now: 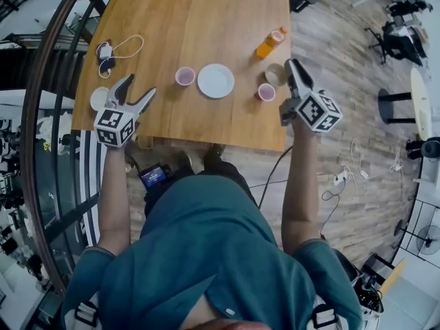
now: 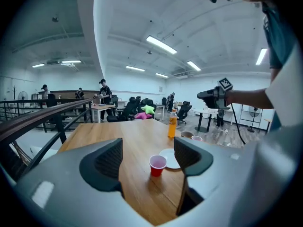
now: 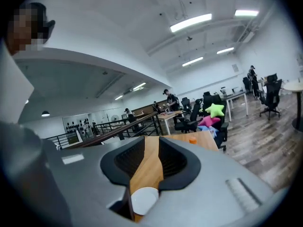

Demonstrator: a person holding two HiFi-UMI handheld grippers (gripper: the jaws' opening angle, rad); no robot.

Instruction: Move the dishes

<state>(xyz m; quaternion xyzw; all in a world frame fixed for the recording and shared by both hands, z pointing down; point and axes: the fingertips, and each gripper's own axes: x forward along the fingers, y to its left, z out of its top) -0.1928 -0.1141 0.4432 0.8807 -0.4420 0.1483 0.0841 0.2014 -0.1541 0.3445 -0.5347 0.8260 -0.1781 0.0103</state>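
Observation:
On the wooden table (image 1: 172, 19) a white plate (image 1: 216, 80) lies in the middle, with a pink cup (image 1: 185, 75) to its left. A second pink cup (image 1: 267, 92) and a beige bowl (image 1: 275, 73) stand to its right. My left gripper (image 1: 141, 86) hovers over the near left corner, open and empty. In its view the cup (image 2: 157, 164) and plate (image 2: 170, 159) lie ahead, beyond its fingertips (image 2: 147, 151). My right gripper (image 1: 292, 64) hangs above the bowl with its jaws a narrow gap apart and nothing between them (image 3: 151, 148). A pale round dish (image 3: 144, 200) shows below it.
An orange bottle (image 1: 270, 43) stands at the right edge behind the bowl. A small white dish (image 1: 100, 98) and a corded device (image 1: 105, 52) lie at the left edge. A curved railing (image 1: 48, 115) runs along the left. The wood floor drops away on the right.

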